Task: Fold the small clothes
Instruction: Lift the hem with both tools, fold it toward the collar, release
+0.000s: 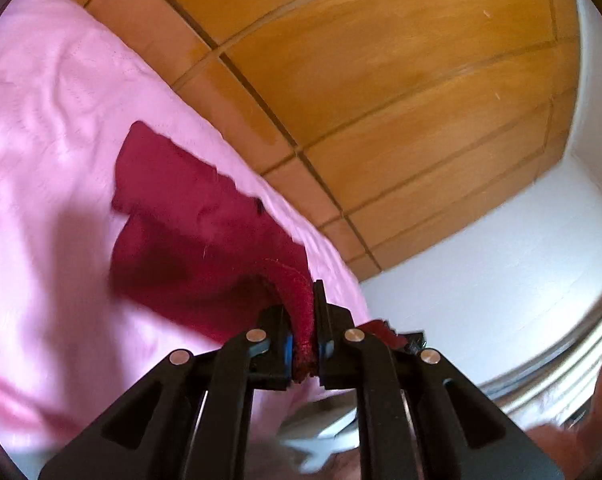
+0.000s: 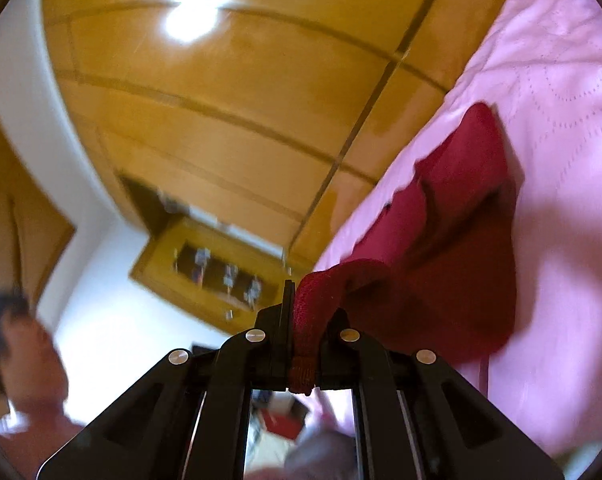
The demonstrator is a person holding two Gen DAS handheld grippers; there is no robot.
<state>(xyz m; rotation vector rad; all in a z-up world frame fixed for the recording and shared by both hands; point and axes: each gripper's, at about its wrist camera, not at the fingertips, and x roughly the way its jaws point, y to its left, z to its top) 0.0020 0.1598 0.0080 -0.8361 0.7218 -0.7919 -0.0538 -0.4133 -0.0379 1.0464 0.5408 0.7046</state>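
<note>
A small dark red garment (image 1: 189, 236) lies partly on a pink quilted bedspread (image 1: 49, 128). My left gripper (image 1: 303, 320) is shut on one hemmed edge of the garment and holds it lifted off the bed. In the right wrist view the same red garment (image 2: 453, 240) hangs down to the pink bedspread (image 2: 561, 120). My right gripper (image 2: 307, 320) is shut on another hemmed edge of it. Both views are tilted and blurred.
A wooden panelled wardrobe (image 1: 381, 80) stands behind the bed, with a white wall (image 1: 501, 260) beside it. The right wrist view shows the wardrobe (image 2: 221, 120), a wooden shelf unit (image 2: 213, 268) and a person (image 2: 17, 352) at lower left.
</note>
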